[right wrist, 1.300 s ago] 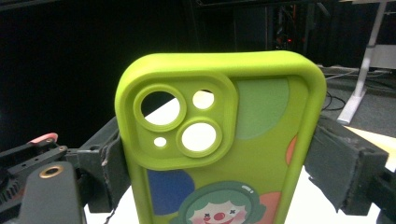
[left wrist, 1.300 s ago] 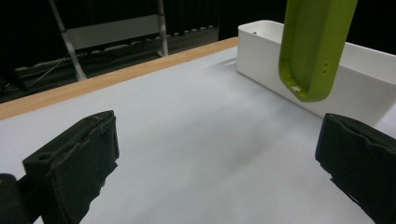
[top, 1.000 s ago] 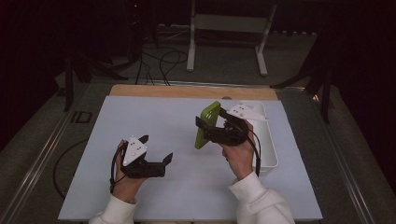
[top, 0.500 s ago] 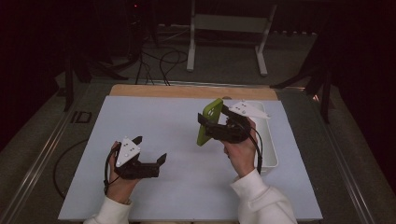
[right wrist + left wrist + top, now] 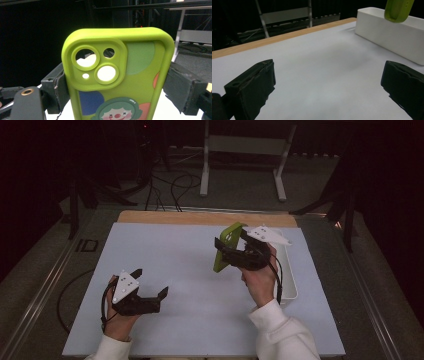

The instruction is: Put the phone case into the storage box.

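Observation:
A lime-green phone case (image 5: 117, 75) with a clown drawing and camera cut-outs stands upright between the jaws of my right gripper (image 5: 118, 90), which is shut on its two long edges. In the high view that gripper (image 5: 222, 254) holds the case (image 5: 226, 249) above the mat, just left of the white tray (image 5: 290, 270). My left gripper (image 5: 150, 282) hovers low over the mat at the front left, open, with nothing between its jaws. The left gripper view has its jaws (image 5: 327, 90) spread wide over bare mat, with the case's lower end (image 5: 398, 10) hanging above the tray (image 5: 387, 37).
A white mat (image 5: 175, 250) covers the table, with a wooden strip (image 5: 200, 217) along its far edge. The long white tray lies at the mat's right side. Metal stand legs (image 5: 240, 165) and cables sit on the dark floor beyond.
My left gripper has slid leftward over the mat, still open. The right gripper and the phone case have stayed where they were.

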Tool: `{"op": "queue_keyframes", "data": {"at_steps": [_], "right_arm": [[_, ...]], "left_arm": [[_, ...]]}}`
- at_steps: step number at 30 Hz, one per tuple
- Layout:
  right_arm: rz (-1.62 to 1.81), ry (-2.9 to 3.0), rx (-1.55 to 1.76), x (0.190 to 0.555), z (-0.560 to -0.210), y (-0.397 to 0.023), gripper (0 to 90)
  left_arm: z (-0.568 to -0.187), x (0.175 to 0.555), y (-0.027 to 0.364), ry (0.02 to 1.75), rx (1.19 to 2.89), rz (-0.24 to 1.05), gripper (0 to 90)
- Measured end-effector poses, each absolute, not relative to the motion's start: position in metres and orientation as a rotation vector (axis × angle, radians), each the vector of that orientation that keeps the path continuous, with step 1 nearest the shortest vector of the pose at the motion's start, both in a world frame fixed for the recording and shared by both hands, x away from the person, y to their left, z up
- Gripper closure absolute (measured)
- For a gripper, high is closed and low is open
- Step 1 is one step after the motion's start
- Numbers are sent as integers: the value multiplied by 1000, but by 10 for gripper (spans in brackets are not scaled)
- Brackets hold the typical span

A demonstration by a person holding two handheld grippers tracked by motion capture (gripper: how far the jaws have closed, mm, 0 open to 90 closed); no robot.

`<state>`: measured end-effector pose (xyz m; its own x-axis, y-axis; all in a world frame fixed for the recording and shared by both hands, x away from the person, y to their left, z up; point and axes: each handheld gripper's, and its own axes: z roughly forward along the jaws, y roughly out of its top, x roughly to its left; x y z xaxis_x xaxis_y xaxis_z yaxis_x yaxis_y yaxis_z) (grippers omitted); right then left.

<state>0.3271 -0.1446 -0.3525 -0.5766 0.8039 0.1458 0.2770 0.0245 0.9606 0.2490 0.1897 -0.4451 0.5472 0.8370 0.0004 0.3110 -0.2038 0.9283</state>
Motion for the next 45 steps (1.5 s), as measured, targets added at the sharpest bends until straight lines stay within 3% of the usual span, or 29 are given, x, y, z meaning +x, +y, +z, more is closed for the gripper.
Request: {"op": "queue_keyframes", "data": {"at_steps": [45], "right_arm": [[1509,1759,1146,351,-345,-158,165]], "left_arm": [[-478,214,238,994,1715,708,0]]}}
